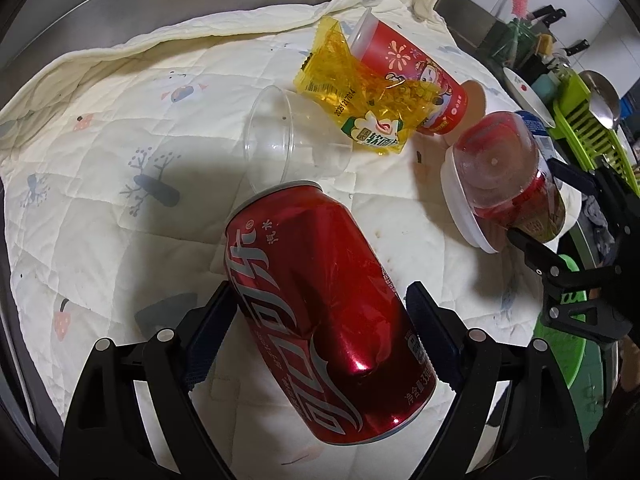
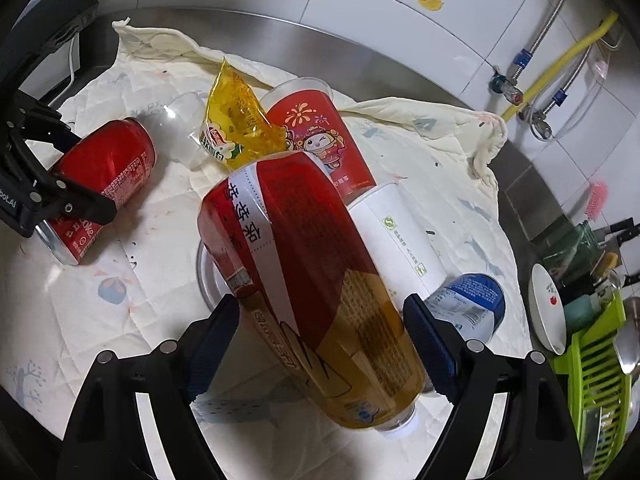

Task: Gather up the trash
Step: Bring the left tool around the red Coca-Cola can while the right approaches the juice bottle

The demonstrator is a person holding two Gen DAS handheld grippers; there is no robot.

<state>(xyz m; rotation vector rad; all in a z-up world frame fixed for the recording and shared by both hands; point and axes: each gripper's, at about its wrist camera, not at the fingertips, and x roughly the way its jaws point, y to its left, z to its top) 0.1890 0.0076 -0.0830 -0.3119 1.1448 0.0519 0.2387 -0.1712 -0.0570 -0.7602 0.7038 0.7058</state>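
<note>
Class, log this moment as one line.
left tool: straddles red can | right tool: straddles bottle | both open | quilt

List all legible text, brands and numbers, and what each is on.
"可口可乐": large script along the red can
"汽水": same can, near its top
"净含量 330": same can, near its base, rest cut off
"软面包": yellow wrapper
"20231217014": wrapper's edge, last digits uncertain
"bot.AI": body of the left gripper, start cut off
Too small or blurred to read: print on the bottle, white cup, red cup and blue tub.
</note>
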